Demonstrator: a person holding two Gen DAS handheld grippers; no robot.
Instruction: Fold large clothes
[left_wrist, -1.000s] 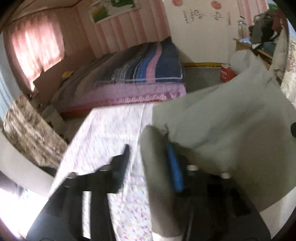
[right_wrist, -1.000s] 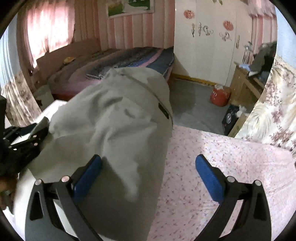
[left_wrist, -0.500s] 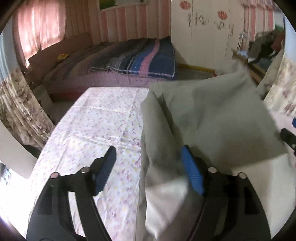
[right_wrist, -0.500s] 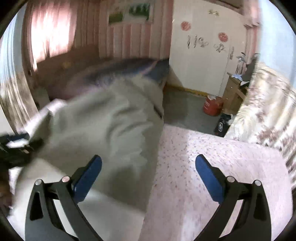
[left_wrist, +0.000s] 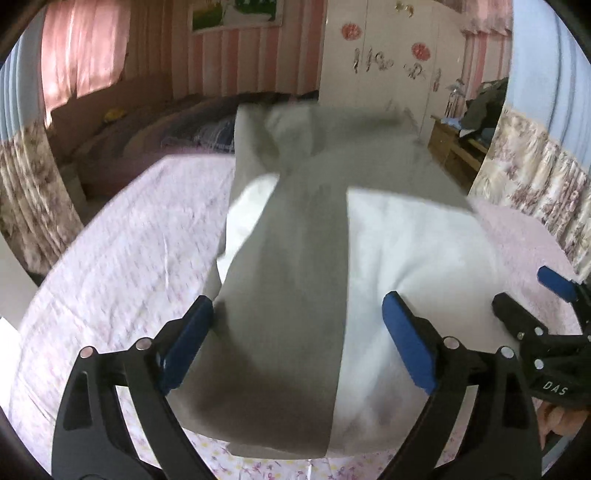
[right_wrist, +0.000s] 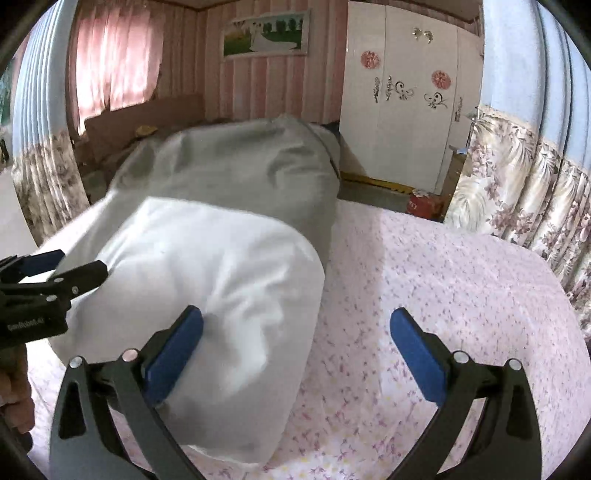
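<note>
the work surface is a bed (right_wrist: 443, 295) under a pale pink sheet printed with small flowers, filling the lower part of both views. behind it the room has pink striped walls, a pink curtain (right_wrist: 110, 62) over a bright window, a framed picture (right_wrist: 266, 35) high on the wall and a white wardrobe (right_wrist: 406, 110) with red and black decals. a second bed (left_wrist: 166, 133) with a dark striped blanket lies further back on the left. floral curtains (right_wrist: 524, 192) hang at the right edge, a wooden shelf (left_wrist: 458, 147) with heaped clothes stands beside the wardrobe, and a red container (right_wrist: 424, 201) sits on the floor beyond the sheet.

the garment (right_wrist: 221, 229), grey with a white near part, lies bunched on the sheet, toward its left half in the right wrist view. in the left wrist view a grey band of it runs up the middle and blocks most of the far room; its far end is blurred.

the left gripper (left_wrist: 295, 343) is spread wide with cloth lying between its blue pads, gripping nothing. the right gripper (right_wrist: 295, 347) is also wide apart; its left pad touches the white fold, its right pad is over bare sheet, and it holds nothing. each gripper shows at the edge of the other's view.
</note>
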